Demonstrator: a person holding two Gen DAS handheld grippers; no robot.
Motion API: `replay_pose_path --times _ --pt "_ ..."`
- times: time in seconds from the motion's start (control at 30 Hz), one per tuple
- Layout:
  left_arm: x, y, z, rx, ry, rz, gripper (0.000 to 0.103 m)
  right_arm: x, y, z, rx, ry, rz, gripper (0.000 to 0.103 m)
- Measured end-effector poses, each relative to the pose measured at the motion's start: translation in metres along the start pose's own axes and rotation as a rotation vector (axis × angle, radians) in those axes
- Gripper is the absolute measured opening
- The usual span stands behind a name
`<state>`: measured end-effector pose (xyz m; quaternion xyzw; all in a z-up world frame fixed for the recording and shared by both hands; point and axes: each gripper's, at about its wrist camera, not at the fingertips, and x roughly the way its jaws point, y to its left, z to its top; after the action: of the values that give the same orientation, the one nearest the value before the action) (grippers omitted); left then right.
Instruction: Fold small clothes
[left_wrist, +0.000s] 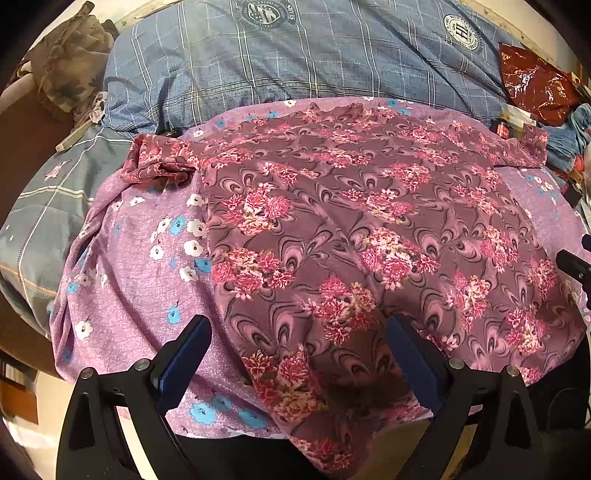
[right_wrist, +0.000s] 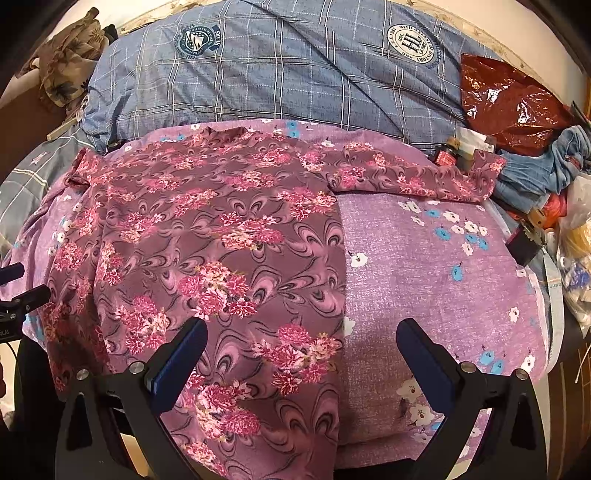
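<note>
Floral garment (right_wrist: 221, 236) spread flat; quilt (right_wrist: 295, 74) badge reads "HL"; both tongs agape

left wrist view: taken from low at the near bed edge, faced forward over the floral garment (left_wrist: 369, 229), close | right wrist view: taken from the same edge, set further right, same facing, close | shared: garment (right_wrist: 207, 236), purple sheet (right_wrist: 436, 266), blue checked quilt (left_wrist: 295, 62) behind | each gripper's tip is caught at the other view's side edge.

A blue plaid quilt (right_wrist: 280, 74) lies beside a red plastic bag (right_wrist: 509, 99).
</note>
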<state>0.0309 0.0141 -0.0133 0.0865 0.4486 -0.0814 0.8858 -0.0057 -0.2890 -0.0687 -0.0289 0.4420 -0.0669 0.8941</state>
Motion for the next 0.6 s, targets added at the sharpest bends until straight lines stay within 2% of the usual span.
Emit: replay_pose_path --times 0.17,0.3,0.37,0.43,0.5,0.6 --pt "0.008 0.012 0.009 -0.025 0.027 -0.016 0.096 0.007 -0.003 0.001 0.012 0.013 0.024 0.102" --pt "0.014 0.069 0.028 -0.186 0.040 -0.008 0.095 0.016 -0.025 0.003 0.074 0.028 0.025 0.101" --pt "0.022 0.099 0.035 -0.264 0.080 0.019 0.095 0.023 -0.040 0.004 0.104 0.038 0.000 0.101" --pt "0.029 0.113 0.036 -0.304 0.109 0.022 0.095 0.031 -0.052 0.003 0.126 0.054 -0.012 0.101" --pt "0.037 0.114 0.034 -0.312 0.146 -0.009 0.095 0.040 -0.063 0.002 0.154 0.072 -0.022 0.101" --pt "0.055 0.095 0.029 -0.277 0.219 -0.112 0.095 0.054 -0.072 0.000 0.199 0.105 0.006 0.100"
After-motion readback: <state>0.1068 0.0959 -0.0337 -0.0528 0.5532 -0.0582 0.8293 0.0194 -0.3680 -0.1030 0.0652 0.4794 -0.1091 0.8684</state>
